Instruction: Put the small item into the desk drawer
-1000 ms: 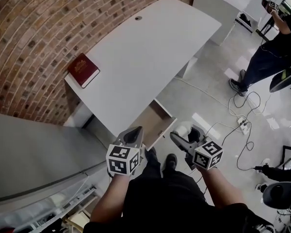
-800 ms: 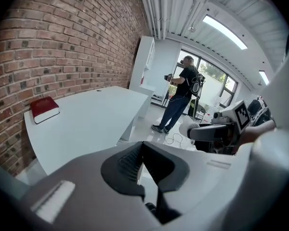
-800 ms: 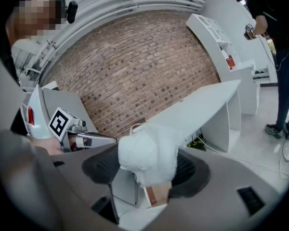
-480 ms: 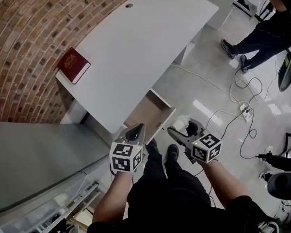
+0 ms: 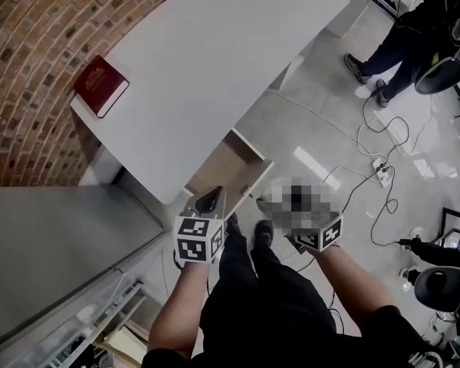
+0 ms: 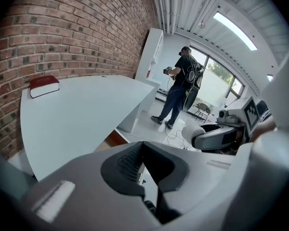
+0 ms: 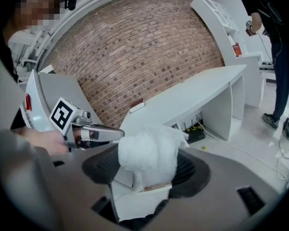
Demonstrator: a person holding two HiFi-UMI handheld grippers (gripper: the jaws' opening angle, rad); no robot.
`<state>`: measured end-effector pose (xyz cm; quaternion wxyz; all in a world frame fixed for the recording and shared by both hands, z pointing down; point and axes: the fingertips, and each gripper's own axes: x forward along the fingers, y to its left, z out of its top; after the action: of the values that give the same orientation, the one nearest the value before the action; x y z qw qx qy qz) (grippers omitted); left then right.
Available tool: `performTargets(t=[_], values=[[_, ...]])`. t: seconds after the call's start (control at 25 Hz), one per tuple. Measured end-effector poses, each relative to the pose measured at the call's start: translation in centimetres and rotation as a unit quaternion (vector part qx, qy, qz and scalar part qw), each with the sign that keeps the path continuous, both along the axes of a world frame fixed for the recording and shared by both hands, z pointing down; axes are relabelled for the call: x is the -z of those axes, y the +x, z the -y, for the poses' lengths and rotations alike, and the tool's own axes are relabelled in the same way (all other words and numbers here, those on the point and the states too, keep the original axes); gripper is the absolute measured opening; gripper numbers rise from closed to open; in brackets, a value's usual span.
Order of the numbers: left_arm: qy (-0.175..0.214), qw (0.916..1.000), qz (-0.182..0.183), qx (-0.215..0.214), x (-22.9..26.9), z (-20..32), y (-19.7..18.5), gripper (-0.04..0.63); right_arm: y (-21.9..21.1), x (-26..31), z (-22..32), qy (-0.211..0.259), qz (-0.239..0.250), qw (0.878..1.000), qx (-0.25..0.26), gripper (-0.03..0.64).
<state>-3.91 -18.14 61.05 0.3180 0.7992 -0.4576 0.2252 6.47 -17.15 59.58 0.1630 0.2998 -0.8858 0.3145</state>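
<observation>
Near drawer (image 5: 228, 169) edge, tool (image 7: 149, 171) clamps wad (image 7: 147, 153).

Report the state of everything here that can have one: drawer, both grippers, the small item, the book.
drawer: pulled open under the desk.
left gripper: shut, empty.
right gripper: shut on the white wad.
white wad: crumpled, held between the jaws, not yet in the drawer.
red book: closed, lying flat on the desk.
</observation>
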Motion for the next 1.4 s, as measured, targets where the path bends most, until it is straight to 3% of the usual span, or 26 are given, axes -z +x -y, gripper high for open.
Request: performTargets(t=[0.52,0.76,1.4], values=[[-0.035,0.9993,0.013,-0.007,-8.6,1.1,0.1,0.012,-1.3,-9.6,3.0,-0.032,-0.037,0.999,0.024,0.287],[-0.052,0.9985,0.011,0.012,-10.8,1.3,-1.3,0.011,-3.8,-13.4,3.7,-0.040,-0.064,0.995,0.070,0.287],[-0.087,0.9960,-0.007,0.021,-14.2,0.8,-2.6,0.011,-11.1,-22.8,6.8,-0.045,-0.176,0.963,0.200,0.287]])
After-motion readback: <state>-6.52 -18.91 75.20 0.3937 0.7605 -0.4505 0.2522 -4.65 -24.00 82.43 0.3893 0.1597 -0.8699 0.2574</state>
